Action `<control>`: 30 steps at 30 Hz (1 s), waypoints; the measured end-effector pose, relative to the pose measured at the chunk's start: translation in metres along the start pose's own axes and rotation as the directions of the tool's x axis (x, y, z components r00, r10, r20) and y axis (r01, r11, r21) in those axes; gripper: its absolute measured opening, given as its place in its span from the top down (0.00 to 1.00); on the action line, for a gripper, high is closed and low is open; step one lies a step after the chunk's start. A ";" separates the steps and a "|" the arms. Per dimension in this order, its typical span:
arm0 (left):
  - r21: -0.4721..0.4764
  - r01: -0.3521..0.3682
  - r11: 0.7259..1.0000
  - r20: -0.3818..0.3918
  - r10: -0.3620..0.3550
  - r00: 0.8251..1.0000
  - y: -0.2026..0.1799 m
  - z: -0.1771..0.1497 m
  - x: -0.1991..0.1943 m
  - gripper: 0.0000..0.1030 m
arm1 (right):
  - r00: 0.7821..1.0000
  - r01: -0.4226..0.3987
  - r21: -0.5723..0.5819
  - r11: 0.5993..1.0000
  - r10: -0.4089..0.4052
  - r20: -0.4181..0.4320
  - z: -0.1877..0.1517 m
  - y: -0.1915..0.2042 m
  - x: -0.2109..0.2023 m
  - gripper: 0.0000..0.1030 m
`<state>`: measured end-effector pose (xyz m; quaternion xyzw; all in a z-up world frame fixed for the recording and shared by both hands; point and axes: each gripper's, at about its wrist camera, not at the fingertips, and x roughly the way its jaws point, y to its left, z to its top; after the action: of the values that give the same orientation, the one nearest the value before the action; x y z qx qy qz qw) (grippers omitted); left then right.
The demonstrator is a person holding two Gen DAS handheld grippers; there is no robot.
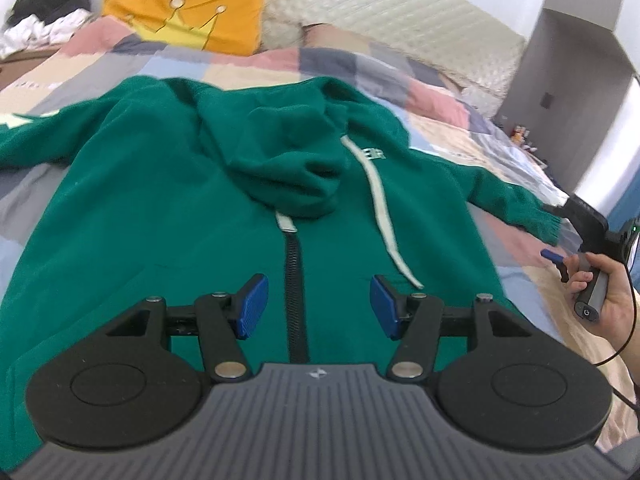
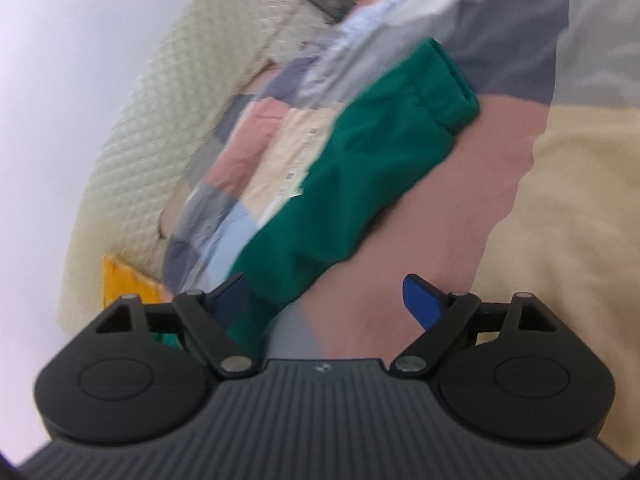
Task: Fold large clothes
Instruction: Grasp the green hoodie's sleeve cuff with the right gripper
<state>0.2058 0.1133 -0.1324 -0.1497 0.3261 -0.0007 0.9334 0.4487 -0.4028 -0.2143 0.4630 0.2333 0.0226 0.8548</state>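
A green zip-up hoodie [image 1: 168, 200] lies spread flat, front up, on a patchwork-quilted bed [image 1: 360, 68], its hood folded onto the chest and white drawstrings trailing. An orange cushion [image 1: 192, 12] leans on the cream headboard [image 1: 400, 12]. The left gripper [image 1: 316, 308] hangs open over the zipper, holding nothing. Only the right wrist view shows the blurred sleeve cuff [image 2: 452, 80]; the right gripper [image 2: 328, 304] is open, gripping nothing.

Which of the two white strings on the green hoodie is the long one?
The drawstring right of the zipper in the left wrist view: it runs far down the hoodie. The other drawstring is a short stub under the hood.
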 end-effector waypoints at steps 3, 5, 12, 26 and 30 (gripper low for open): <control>-0.025 -0.027 0.999 -0.010 0.026 1.000 0.006 0.003 0.014 0.39 | 1.000 0.003 0.027 1.000 -0.003 0.013 0.010 -0.012 0.029 0.17; -0.045 -0.040 0.998 -0.021 0.040 0.999 0.010 0.006 0.025 0.39 | 0.999 -0.008 0.016 1.000 0.007 0.043 0.018 -0.014 0.043 0.17; -0.048 -0.122 0.991 -0.056 0.119 0.991 0.018 0.016 0.056 0.39 | 0.986 -0.050 0.124 0.991 0.029 0.164 0.060 -0.034 0.086 0.18; 0.009 -0.176 0.984 -0.057 0.177 0.983 0.014 0.022 0.072 0.39 | 0.956 0.105 0.115 0.988 -0.132 0.261 0.098 -0.024 0.121 0.46; 0.035 -0.169 0.985 -0.054 0.170 0.984 0.009 0.019 0.070 0.39 | 0.953 0.199 0.057 0.978 -0.207 0.223 0.111 -0.024 0.122 0.80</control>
<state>0.2717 0.1205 -0.1631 -0.1071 0.3641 0.0696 0.9226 0.5995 -0.4725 -0.2287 0.4507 0.1805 -0.1225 0.8656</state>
